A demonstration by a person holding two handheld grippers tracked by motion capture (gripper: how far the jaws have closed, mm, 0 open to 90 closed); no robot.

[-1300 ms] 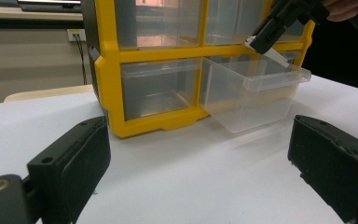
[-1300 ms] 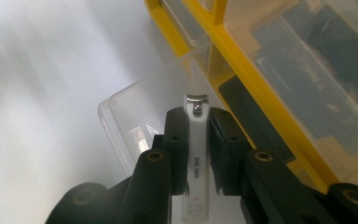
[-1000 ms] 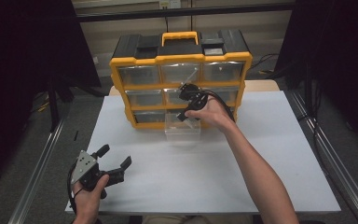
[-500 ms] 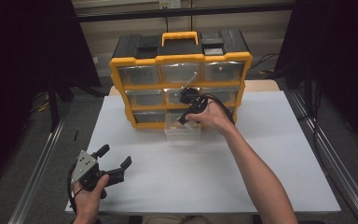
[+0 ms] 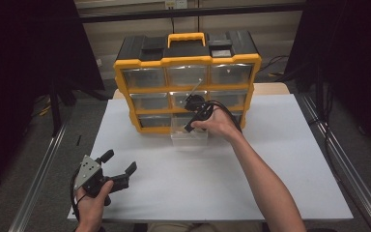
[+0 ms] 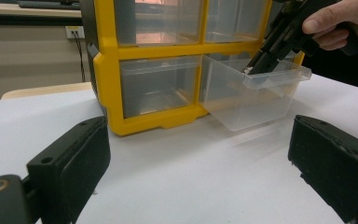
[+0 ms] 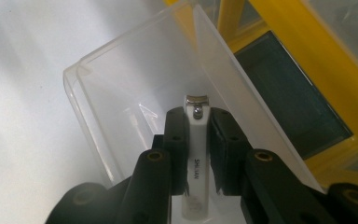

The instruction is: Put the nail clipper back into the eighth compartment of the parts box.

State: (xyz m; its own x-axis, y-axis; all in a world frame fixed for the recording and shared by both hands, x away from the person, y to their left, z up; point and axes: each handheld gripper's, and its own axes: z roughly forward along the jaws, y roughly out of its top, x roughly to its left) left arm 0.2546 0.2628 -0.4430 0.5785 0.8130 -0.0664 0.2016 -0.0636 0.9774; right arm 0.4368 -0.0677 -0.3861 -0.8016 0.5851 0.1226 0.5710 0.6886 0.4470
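Observation:
A yellow and black organizer (image 5: pixel 186 63) with clear drawers stands at the back of the white table. One clear drawer (image 5: pixel 189 139) is pulled out and rests on the table in front of it. My right gripper (image 5: pixel 188 128) points down into that drawer's open top, shut on a white nail clipper (image 7: pixel 196 154) whose metal tip sticks out past the pads. The drawer's wall (image 7: pixel 98 107) curves around the clipper's tip. My left gripper (image 5: pixel 120 161) rests low at the table's front left, open with nothing between its jaws, facing the organizer (image 6: pixel 107 70) and the drawer (image 6: pixel 254 100).
The white table top (image 5: pixel 270 159) spreads wide in front of the organizer. Metal rails (image 5: pixel 38 179) run along both sides of the table. The bottom-left drawer (image 6: pixel 161 91) is closed and looks bare inside.
Hardly anything: the right hand has edged slightly down toward the drawer with the clipper. The left gripper has stayed put.

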